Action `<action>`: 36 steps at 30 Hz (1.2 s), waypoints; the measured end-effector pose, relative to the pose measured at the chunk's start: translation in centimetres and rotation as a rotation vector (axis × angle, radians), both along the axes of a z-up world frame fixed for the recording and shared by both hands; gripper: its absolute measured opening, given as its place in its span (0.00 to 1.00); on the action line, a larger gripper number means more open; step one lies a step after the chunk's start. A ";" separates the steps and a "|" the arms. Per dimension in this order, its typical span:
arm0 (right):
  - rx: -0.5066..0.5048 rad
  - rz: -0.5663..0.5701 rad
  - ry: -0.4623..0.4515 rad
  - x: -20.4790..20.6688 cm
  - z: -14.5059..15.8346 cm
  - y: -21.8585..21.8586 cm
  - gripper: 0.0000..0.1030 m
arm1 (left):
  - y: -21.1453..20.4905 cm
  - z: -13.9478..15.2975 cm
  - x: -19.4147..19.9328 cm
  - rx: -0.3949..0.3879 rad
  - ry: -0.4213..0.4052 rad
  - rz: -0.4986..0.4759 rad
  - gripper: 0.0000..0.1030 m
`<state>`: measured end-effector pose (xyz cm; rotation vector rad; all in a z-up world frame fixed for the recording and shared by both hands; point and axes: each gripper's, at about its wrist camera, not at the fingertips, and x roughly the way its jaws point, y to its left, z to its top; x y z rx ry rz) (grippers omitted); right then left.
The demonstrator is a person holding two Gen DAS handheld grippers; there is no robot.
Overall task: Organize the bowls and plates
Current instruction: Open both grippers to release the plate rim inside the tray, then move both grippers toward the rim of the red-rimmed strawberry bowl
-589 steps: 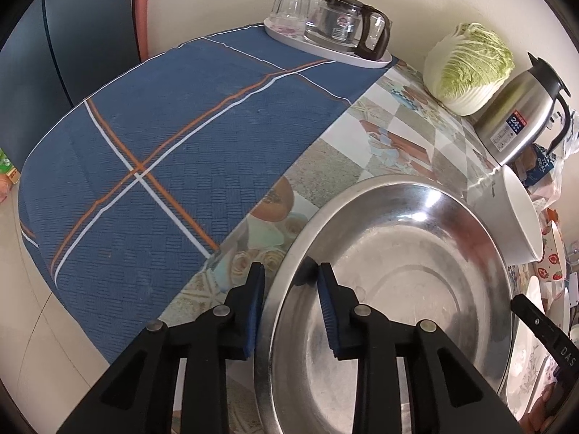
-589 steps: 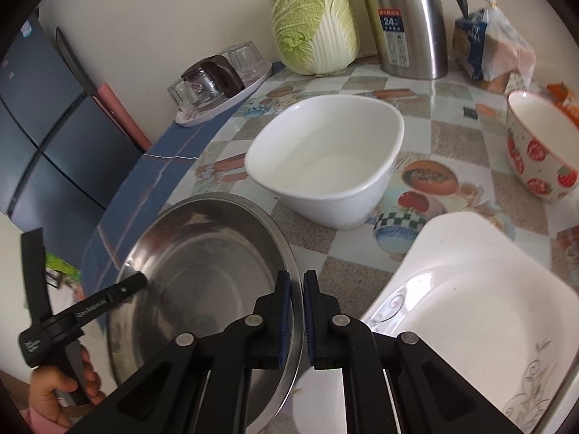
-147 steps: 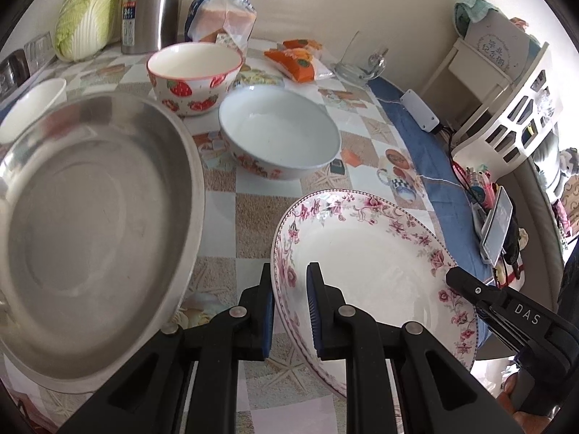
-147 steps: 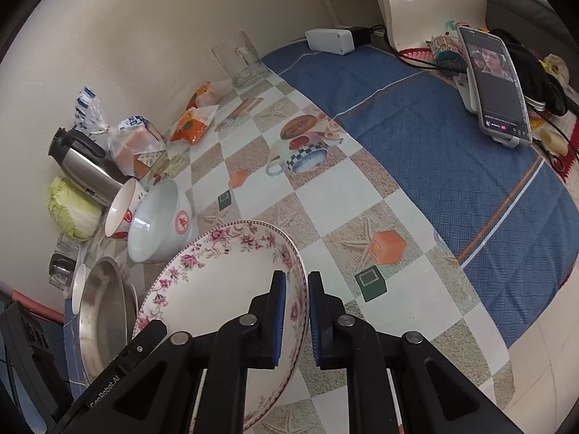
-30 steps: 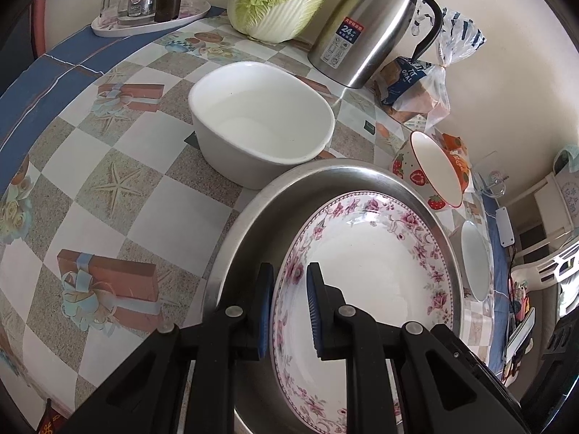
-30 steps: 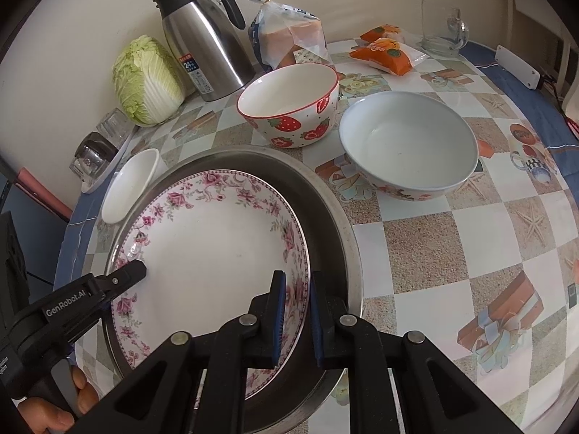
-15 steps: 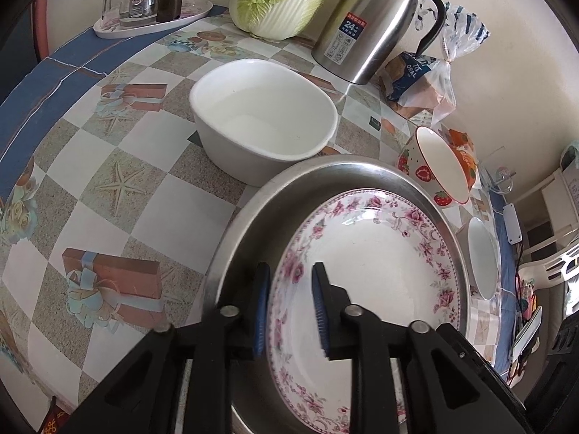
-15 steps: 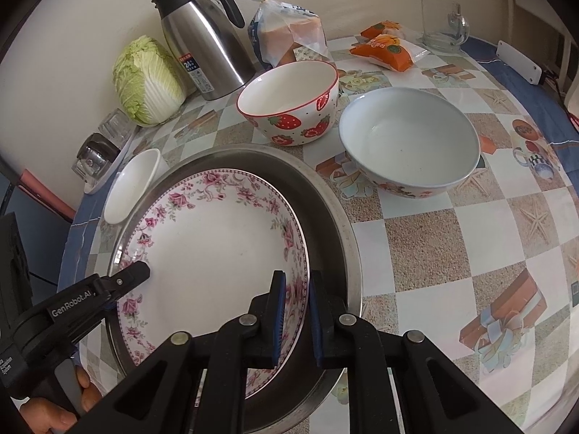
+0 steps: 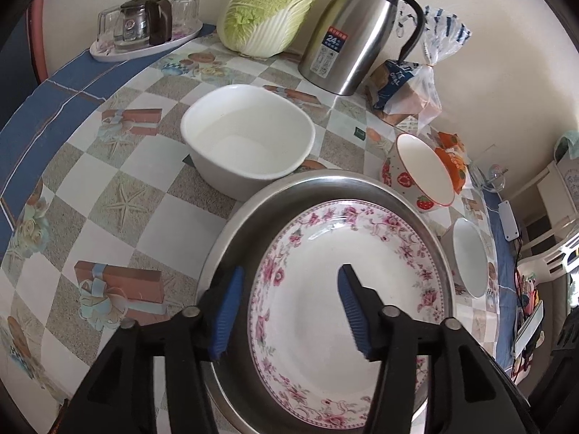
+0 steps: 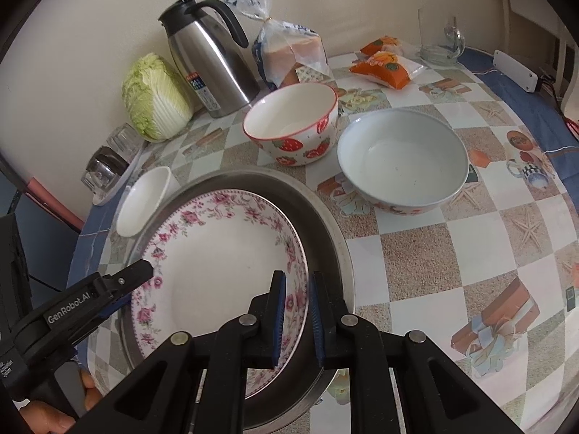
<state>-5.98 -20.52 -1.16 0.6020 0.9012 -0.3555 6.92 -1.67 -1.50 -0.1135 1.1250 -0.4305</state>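
A floral-rimmed plate (image 9: 347,289) (image 10: 224,264) lies inside the wide steel pan (image 9: 235,238) (image 10: 336,238). My left gripper (image 9: 287,307) straddles the plate's near-left rim. Its jaws are opening and the pads (image 9: 226,311) stand clear of the rim. My right gripper (image 10: 297,318) is shut on the plate's right rim, one pad inside and one outside. A white squarish bowl (image 9: 249,152) (image 10: 144,199), a strawberry bowl (image 9: 419,173) (image 10: 293,123) and a pale round bowl (image 9: 468,260) (image 10: 401,159) stand around the pan.
Along the wall sit a cabbage (image 9: 267,11), a steel thermos (image 9: 351,36), a bread bag (image 10: 289,50), orange snack packs (image 10: 383,65) and a glass mug (image 10: 438,39). A tray of glassware (image 9: 144,32) is at the far left. A hand (image 10: 54,419) holds the left tool.
The left jaws have spread wide and let go of the plate's rim. The right gripper stays shut on the other rim, and the plate rests in the pan.
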 end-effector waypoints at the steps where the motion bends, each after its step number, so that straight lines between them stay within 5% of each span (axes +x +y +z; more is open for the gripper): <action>1: 0.003 0.001 -0.009 -0.1 0.2 0.0 0.15 | -0.1 0.1 -0.1 0.001 0.001 -0.006 0.60; 5: -0.015 0.010 -0.039 -0.1 1.0 0.4 0.15 | -0.5 0.3 -0.5 0.015 0.005 -0.020 0.70; 11: -0.050 0.018 -0.050 -0.2 1.6 0.6 0.28 | -0.5 1.1 -1.0 0.068 -0.035 -0.007 0.73; 15: -0.072 0.015 -0.044 -0.3 1.6 0.6 0.59 | -0.2 1.2 -1.1 0.143 -0.068 0.030 0.84; 22: -0.086 0.016 -0.034 -0.4 1.4 0.5 0.71 | 0.7 0.7 -0.7 0.174 -0.060 0.082 0.92; 27: -0.104 0.011 -0.030 -0.7 1.3 0.4 1.00 | 0.8 0.2 -0.7 0.189 -0.043 0.106 0.93; 36: -0.103 -0.019 -0.035 -1.5 1.1 -0.3 1.00 | 0.6 0.5 -1.2 0.165 -0.085 0.102 0.93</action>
